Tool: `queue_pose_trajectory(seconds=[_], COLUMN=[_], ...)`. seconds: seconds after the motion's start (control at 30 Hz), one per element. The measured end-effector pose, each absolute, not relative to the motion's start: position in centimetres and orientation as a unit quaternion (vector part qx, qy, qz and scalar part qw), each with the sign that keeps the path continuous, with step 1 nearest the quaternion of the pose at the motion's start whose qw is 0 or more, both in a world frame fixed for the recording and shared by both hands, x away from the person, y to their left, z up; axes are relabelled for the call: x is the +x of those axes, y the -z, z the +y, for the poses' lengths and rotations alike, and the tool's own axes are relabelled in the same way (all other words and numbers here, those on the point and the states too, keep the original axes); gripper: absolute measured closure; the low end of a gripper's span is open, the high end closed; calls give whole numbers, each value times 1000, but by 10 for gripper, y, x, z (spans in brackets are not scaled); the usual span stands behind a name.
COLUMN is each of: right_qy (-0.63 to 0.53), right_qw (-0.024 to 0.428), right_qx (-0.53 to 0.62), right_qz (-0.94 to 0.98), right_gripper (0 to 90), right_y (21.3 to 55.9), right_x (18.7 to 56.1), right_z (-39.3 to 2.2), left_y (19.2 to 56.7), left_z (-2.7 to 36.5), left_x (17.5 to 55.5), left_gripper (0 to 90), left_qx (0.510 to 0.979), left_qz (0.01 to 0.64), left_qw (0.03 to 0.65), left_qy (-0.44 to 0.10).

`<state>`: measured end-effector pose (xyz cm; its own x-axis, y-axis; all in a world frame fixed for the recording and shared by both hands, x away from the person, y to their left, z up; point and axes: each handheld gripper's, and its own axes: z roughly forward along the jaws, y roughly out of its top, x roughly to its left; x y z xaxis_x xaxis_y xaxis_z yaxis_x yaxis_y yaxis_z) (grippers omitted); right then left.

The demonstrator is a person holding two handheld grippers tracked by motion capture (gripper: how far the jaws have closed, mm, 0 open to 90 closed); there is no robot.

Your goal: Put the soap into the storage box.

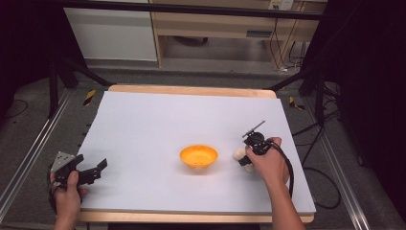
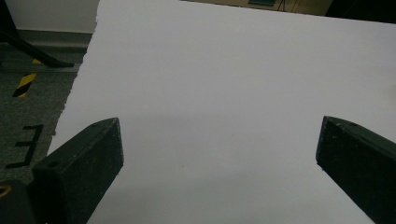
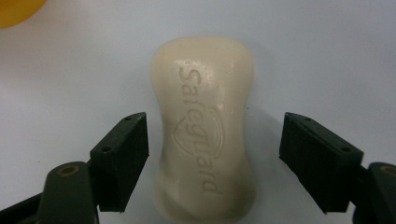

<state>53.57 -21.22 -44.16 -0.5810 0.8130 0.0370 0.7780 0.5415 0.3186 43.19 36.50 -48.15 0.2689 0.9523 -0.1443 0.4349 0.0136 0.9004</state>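
A cream bar of soap (image 3: 203,135) stamped with a brand name lies flat on the white sheet. My right gripper (image 3: 212,154) straddles it, one black jaw on each long side; a gap shows at the right jaw and the left jaw sits close beside the bar. In the high view the soap (image 1: 239,154) peeks out left of the right gripper (image 1: 248,160), just right of an orange bowl (image 1: 198,156). My left gripper (image 1: 93,170) rests at the sheet's left edge, jaws wide apart over bare sheet (image 2: 219,154).
The white sheet (image 1: 182,120) covers a wooden table (image 1: 191,90). A corner of the orange bowl (image 3: 16,11) shows at the top left of the right gripper view. Dark floor with striped tape (image 2: 24,85) lies beyond the sheet's left edge.
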Motion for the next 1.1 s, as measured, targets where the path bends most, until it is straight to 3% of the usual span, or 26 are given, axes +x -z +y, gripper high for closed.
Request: queue_pose_trajectory(seconds=[0.23, 0.4, 1.1], right_qy=[-145, -140, -126], right_qw=[57, 49, 66], right_qx=[461, 455, 418], right_qz=[873, 878, 897], right_gripper=[348, 471, 496], right_y=[444, 449, 449], right_x=[540, 541, 540], right_z=[-207, -204, -199], left_y=[481, 481, 482], left_z=[365, 366, 365], left_x=[432, 432, 433], left_gripper=[3, 3, 3], left_qx=[645, 645, 647], left_qz=[537, 537, 540], left_qw=[467, 467, 463], left_qy=[-277, -278, -275])
